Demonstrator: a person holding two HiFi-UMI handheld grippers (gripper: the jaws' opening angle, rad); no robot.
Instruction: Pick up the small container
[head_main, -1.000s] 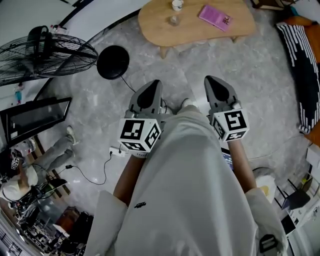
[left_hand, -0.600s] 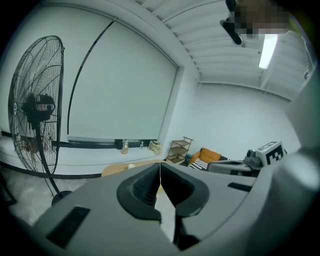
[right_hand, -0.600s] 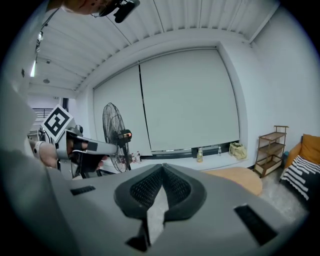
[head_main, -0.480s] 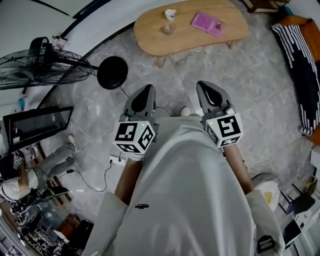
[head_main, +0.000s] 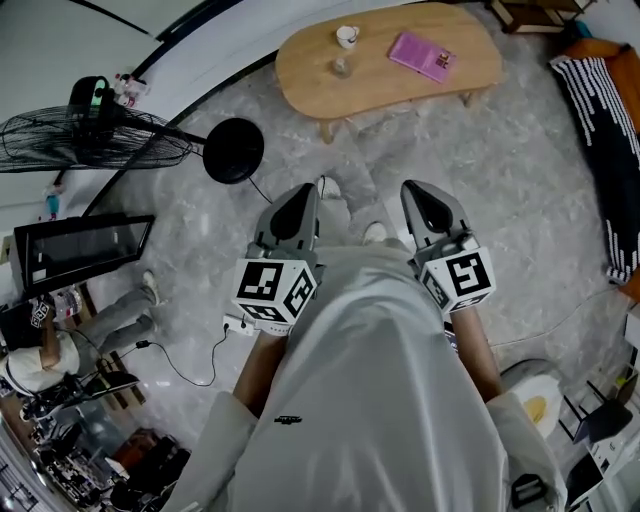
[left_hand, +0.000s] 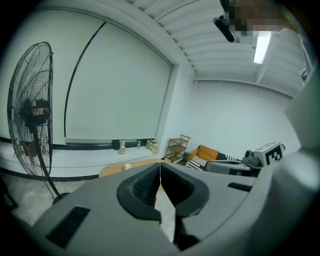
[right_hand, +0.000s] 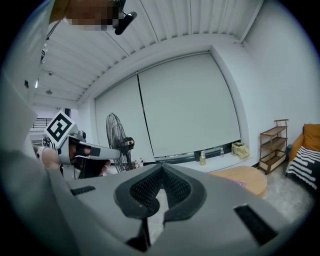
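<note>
The small container (head_main: 342, 66), a little clear glass, stands on the oval wooden table (head_main: 470, 75) far ahead, beside a white cup (head_main: 347, 36) and a pink book (head_main: 422, 55). My left gripper (head_main: 300, 205) and right gripper (head_main: 428, 200) are held side by side at waist height, well short of the table, both pointing toward it. Each is shut with nothing between its jaws. In the left gripper view the left gripper (left_hand: 160, 172) has its pads together, with the table (left_hand: 112, 170) low behind it. The right gripper (right_hand: 162, 175) is likewise shut in its own view.
A standing fan (head_main: 90, 140) with a round black base (head_main: 232, 150) is at the left, and a monitor (head_main: 80, 245) lies below it. A cable and adapter (head_main: 235, 322) lie on the grey floor. A striped cushion (head_main: 600, 110) is at the right. A seated person (head_main: 40, 350) is at lower left.
Both grippers have moved a little forward toward the table, staying shut and side by side. A shoe now shows ahead of the left gripper.
</note>
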